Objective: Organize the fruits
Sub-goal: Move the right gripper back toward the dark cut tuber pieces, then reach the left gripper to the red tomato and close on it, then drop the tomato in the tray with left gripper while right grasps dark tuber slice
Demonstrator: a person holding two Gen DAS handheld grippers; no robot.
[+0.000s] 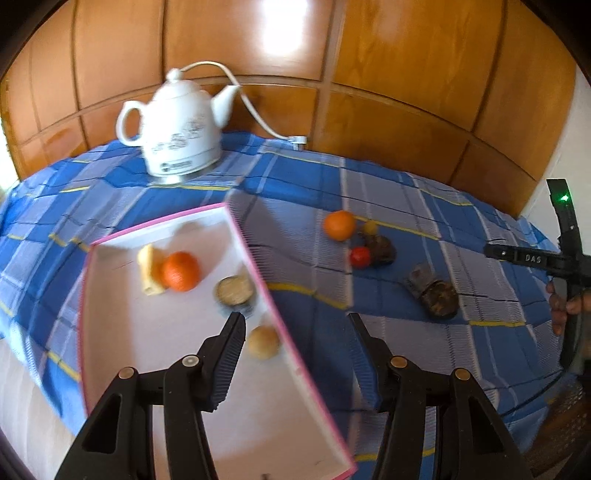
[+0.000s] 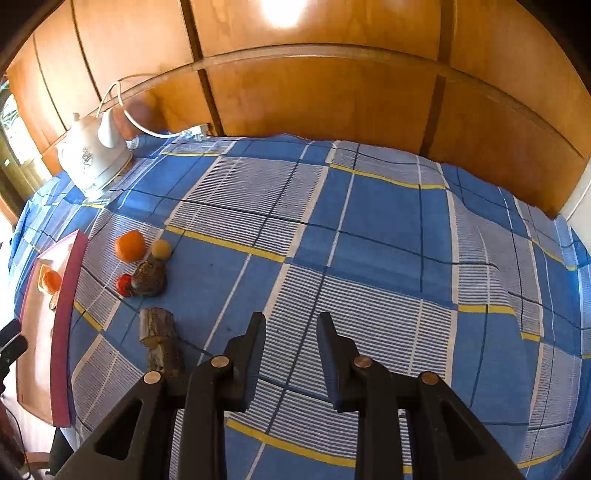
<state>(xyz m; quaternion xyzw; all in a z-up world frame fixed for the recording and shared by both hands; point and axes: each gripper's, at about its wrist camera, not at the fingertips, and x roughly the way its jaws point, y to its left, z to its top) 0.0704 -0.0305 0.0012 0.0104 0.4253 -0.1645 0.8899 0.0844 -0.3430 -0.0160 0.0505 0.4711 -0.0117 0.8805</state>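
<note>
Glossy wooden wall panels (image 2: 332, 92) run behind a blue checked tablecloth (image 2: 369, 229), a bright glare (image 1: 282, 27) up top, and a white kettle (image 1: 177, 129) sits by the wall.

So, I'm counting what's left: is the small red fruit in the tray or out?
Out. The red fruit lies on the cloth, beyond the tray.

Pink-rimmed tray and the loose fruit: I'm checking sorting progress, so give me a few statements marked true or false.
1. An orange lies in the tray. True.
2. Another orange sits on the cloth outside the tray. True.
3. The left tongs grip a fruit. False: they are open and hold nothing.
4. The kettle stands in the tray. False: it stands on the cloth behind it.
5. The right tongs are open and hold nothing. True.
</note>
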